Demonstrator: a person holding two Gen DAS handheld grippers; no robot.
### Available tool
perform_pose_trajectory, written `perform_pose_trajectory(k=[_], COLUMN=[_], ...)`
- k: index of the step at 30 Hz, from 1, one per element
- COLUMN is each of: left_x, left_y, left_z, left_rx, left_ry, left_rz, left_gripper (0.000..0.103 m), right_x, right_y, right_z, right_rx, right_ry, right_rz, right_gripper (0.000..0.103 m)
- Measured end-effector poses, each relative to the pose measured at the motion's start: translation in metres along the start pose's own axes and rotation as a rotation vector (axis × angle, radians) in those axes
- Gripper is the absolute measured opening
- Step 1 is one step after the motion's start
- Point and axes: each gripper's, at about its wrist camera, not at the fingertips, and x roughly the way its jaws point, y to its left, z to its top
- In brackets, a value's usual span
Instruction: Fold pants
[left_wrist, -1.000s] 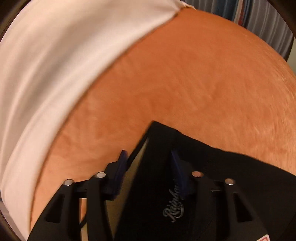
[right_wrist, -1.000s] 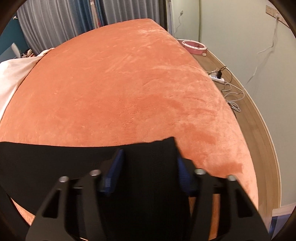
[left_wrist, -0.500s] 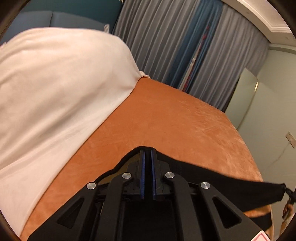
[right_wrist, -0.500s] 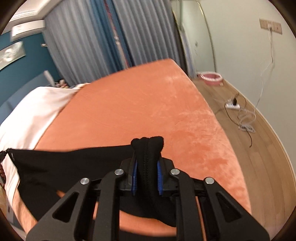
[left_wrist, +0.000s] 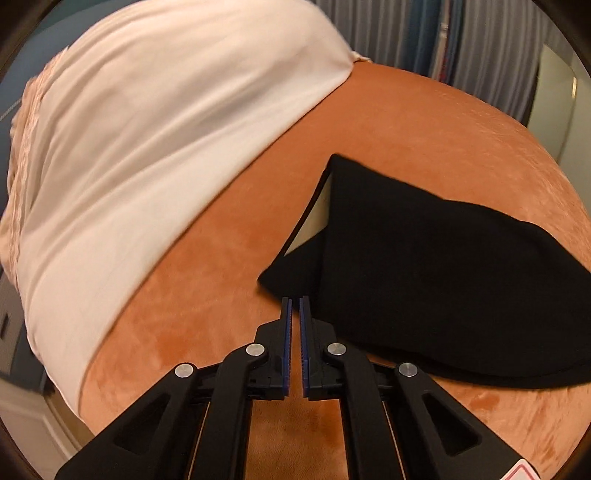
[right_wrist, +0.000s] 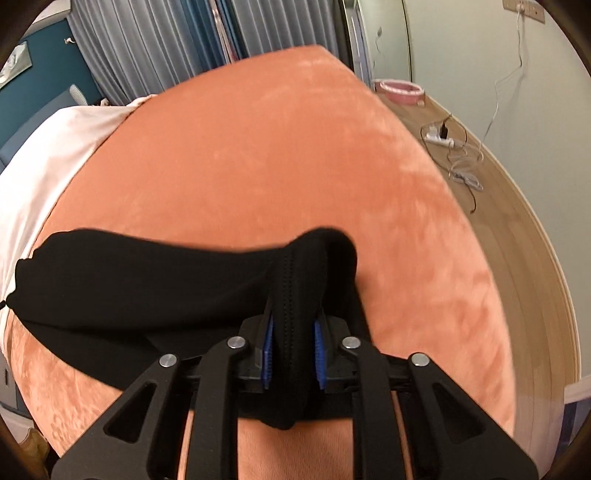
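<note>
Your left gripper: jaws pressed together, empty, beside pants. Your right gripper: jaws just opening, bunched pants between them.

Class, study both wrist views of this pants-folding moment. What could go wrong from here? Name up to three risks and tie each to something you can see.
1. Only the right gripper has the black pants bunched between its pads; its jaws have just been opening, so the thick wad may slip out.
2. The left gripper is shut on nothing beside the pants, so a one-sided pull could skew the fold.
3. A pale inner layer shows at the near corner; the edges look misaligned.
</note>
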Motion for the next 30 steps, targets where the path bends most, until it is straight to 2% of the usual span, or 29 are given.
perform_pose_trajectory(k=[1, 2, 3, 5, 6, 7, 9, 11, 13, 14, 17, 18, 19, 20, 21, 23, 24, 25, 26, 27, 28, 30], left_x=[0.002, -0.001, -0.004, -0.019, -0.026, -0.034, -0.046, -0.056, -0.059, -0.058, -0.047, -0.042, -0.031, -0.020, -0.008, 0.012, 0.014, 0.012, 0.012, 0.011, 0.012, 0.012], left_y=[0.003, 0.005, 0.006, 0.008, 0.008, 0.007, 0.002, -0.009, -0.026, -0.034, -0.058, -0.064, -0.070, -0.075, -0.076, -0.075, -0.073, -0.070, -0.068, -0.067, -0.065, -0.062], left_z=[-0.003, -0.010, -0.011, -0.015, -0.017, -0.017, -0.018, -0.017, -0.018, -0.018, -0.017, -0.019, -0.020, -0.022, -0.025, -0.030, -0.033, -0.033, -0.034, -0.034, -0.035, -0.037], left_rx=[-0.018, -0.033, -0.052, -0.073, -0.077, -0.082, -0.090, -0.081, -0.062, -0.056, -0.035, -0.026, -0.017, -0.010, -0.008, -0.010, -0.027, -0.043, -0.046, -0.044, -0.040, -0.040], left_ry=[0.007, 0.005, 0.002, -0.019, -0.031, -0.056, -0.093, -0.112, -0.118, -0.112, -0.079, -0.059, -0.018, 0.027, 0.078, 0.160, 0.164, 0.156, 0.156, 0.158, 0.158, 0.161], left_rz=[0.000, -0.004, -0.016, -0.033, -0.031, -0.017, 0.009, 0.031, 0.047, 0.046, 0.040, 0.056, 0.091, 0.114, 0.137, 0.166, 0.162, 0.151, 0.149, 0.151, 0.161, 0.165], left_gripper=[0.004, 0.006, 0.010, 0.029, 0.050, 0.066, 0.074, 0.075, 0.082, 0.084, 0.085, 0.086, 0.086, 0.086, 0.086, 0.088, 0.088, 0.088, 0.088, 0.091, 0.095, 0.098], right_x=[-0.005, -0.010, -0.019, -0.041, -0.048, -0.058, -0.072, -0.077, -0.072, -0.067, -0.040, -0.024, -0.009, -0.004, -0.005, -0.045, -0.088, -0.106, -0.125, -0.126, -0.115, -0.074], right_y=[-0.002, -0.002, -0.004, -0.013, -0.017, -0.021, -0.028, -0.033, -0.034, -0.033, -0.025, -0.018, -0.008, -0.002, 0.009, 0.029, 0.047, 0.058, 0.072, 0.073, 0.065, 0.026], right_z=[-0.001, -0.002, -0.003, -0.010, -0.015, -0.017, -0.020, -0.017, -0.007, 0.000, 0.021, 0.028, 0.037, 0.040, 0.053, 0.074, 0.079, 0.075, 0.060, 0.047, 0.027, -0.011], right_rx=[0.015, 0.024, 0.030, 0.047, 0.056, 0.071, 0.113, 0.157, 0.179, 0.191, 0.197, 0.167, 0.108, 0.075, 0.026, -0.066, -0.178, -0.261, -0.409, -0.475, -0.521, -0.507], right_ry=[-0.010, -0.019, -0.040, -0.087, -0.098, -0.113, -0.134, -0.147, -0.145, -0.137, -0.084, -0.042, 0.014, 0.037, 0.036, -0.125, -0.270, -0.318, -0.333, -0.299, -0.212, -0.005], right_rz=[0.007, 0.009, -0.005, -0.015, -0.012, -0.003, 0.014, 0.068, 0.090, 0.098, 0.115, 0.097, 0.082, 0.058, 0.033, 0.077, 0.110, 0.097, 0.063, 0.039, -0.006, -0.192], right_gripper=[0.025, 0.034, 0.048, 0.057, 0.058, 0.059, 0.059, 0.059, 0.061, 0.065, 0.066, 0.060, 0.048, 0.016, 0.014, 0.013, 0.013, 0.013, 0.013, 0.013, 0.015, 0.030])
